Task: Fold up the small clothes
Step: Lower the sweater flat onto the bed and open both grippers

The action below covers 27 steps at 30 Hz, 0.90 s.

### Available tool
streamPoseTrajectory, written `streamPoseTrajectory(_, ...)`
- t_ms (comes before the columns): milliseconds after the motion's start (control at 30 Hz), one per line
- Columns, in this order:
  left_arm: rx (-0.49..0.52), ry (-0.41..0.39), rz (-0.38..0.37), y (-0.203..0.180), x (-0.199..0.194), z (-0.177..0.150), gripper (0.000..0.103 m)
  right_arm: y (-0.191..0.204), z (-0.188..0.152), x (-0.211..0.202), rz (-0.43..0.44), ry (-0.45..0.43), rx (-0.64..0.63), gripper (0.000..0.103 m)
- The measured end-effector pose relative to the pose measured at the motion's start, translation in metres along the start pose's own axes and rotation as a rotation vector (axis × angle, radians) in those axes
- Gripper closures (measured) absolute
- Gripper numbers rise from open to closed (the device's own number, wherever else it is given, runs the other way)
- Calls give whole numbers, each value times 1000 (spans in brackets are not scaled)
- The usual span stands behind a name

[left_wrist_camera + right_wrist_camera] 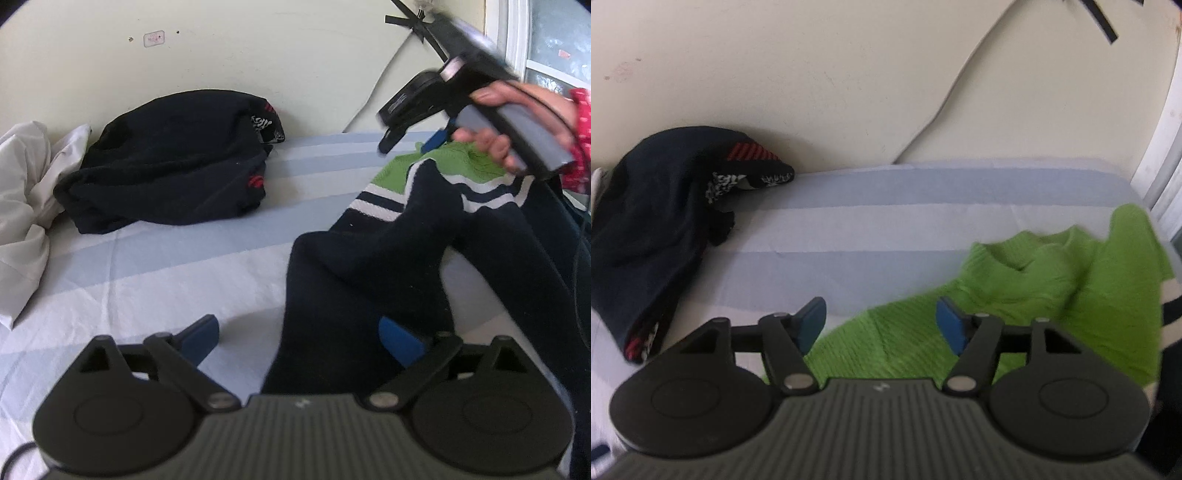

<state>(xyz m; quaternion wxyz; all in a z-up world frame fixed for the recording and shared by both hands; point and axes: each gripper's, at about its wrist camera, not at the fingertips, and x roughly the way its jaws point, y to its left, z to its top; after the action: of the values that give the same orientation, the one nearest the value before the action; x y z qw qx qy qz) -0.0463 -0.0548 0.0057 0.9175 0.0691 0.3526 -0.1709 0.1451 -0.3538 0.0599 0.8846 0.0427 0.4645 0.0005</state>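
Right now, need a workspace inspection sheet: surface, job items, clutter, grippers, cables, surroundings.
Surface: striped bed sheet, pale blue and white, lightly creased.
Job's things: green and navy garment with white stripes, spread unfolded at right; dark folded pile against the wall.
Clutter: crumpled white cloth at far left.
Grippers: left gripper open, navy fabric between its pads, not pinched; right gripper open over the green part, held by a hand.
Cables: white cable running up the wall; black tape strips near its top.
Surroundings: cream wall; window frame at right.
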Motion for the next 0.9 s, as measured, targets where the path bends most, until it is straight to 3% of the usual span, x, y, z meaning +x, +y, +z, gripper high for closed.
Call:
streamPoseTrajectory(33,10,-11,-11,-2,-2,-1,27,3,0,7,-9,26,-1,32)
streamPoseTrajectory(67,19,-24,-34,-3,-5,-3,49,7,0,15,-28,66,-14,31)
streamPoseTrajectory(100,24,-33,-57,-4,-8,-3,59,10,-3,23,-47,97,-23,33)
streamPoseTrajectory(167,46,-57,-24,-6,-11,-3,93,15,-11,20,-91,54,-63,46)
streamPoseTrajectory(200,49,-60,-18,-4,-11,-3,94,15,-11,17,-87,55,-65,72)
streamPoseTrajectory(233,24,-61,-41,2,-10,-2,94,14,-11,14,-78,63,-62,85)
streamPoseTrajectory(300,-41,-62,-86,17,-10,2,97,5,-7,8,-39,58,-5,91)
streamPoseTrajectory(400,-107,-94,-75,38,-17,11,97,1,2,-5,42,-36,60,92)
streamPoseTrajectory(500,-148,-143,11,64,-26,27,97,15,27,-24,143,-158,93,93)
streamPoseTrajectory(567,-190,-172,68,82,-27,38,97,29,46,-23,190,-187,105,93)
streamPoseTrajectory(667,-240,-152,126,103,-13,52,96,52,66,-8,233,-241,102,93)
streamPoseTrajectory(733,-286,-100,124,113,0,54,93,63,73,25,205,-185,110,91)
streamPoseTrajectory(800,-315,-76,112,116,-1,48,92,62,66,57,157,-101,137,80)
streamPoseTrajectory(900,-317,-100,130,114,-18,36,84,45,47,63,202,-58,180,66)
